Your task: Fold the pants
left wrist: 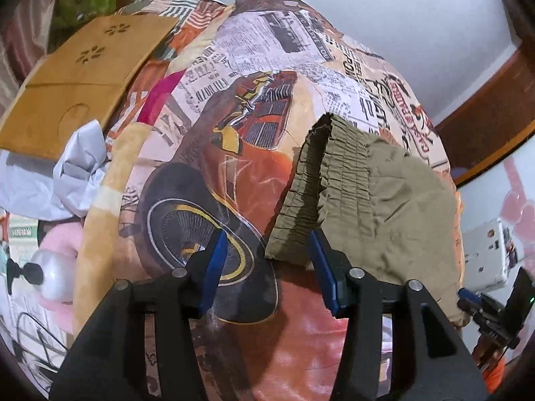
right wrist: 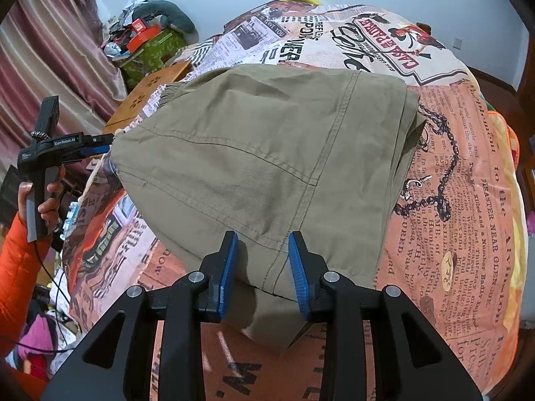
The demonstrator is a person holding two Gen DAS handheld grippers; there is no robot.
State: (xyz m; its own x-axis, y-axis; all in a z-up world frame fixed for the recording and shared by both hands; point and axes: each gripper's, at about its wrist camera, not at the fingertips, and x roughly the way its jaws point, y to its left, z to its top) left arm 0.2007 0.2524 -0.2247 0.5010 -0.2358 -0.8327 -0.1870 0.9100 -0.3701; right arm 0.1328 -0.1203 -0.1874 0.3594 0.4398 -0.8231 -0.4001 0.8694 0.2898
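Note:
Khaki pants [right wrist: 267, 150] lie folded on a bed with a newspaper-print cover [right wrist: 451, 183]. My right gripper [right wrist: 264, 267] stands over their near corner. Its blue pads [right wrist: 230, 267] are apart, with flat, unpinched cloth between them. In the left wrist view the gathered elastic waistband [left wrist: 311, 193] of the pants [left wrist: 401, 217] lies on the cover [left wrist: 234, 133]. My left gripper [left wrist: 267, 267] is open, its right pad [left wrist: 322, 274] beside the waistband's near corner and only the cover between the pads. From the right wrist view the left gripper [right wrist: 100, 148] sits at the pants' left corner, held by a hand [right wrist: 50, 200] in an orange sleeve.
A brown board with cut-out flowers [left wrist: 83, 77] lies at the bed's far left, with a crumpled white bag [left wrist: 77, 173] and a silver bottle [left wrist: 53, 277] below it. A clutter pile [right wrist: 147, 40] and striped curtain [right wrist: 50, 50] stand behind. A dark wooden bed frame [left wrist: 485, 117] curves at the right.

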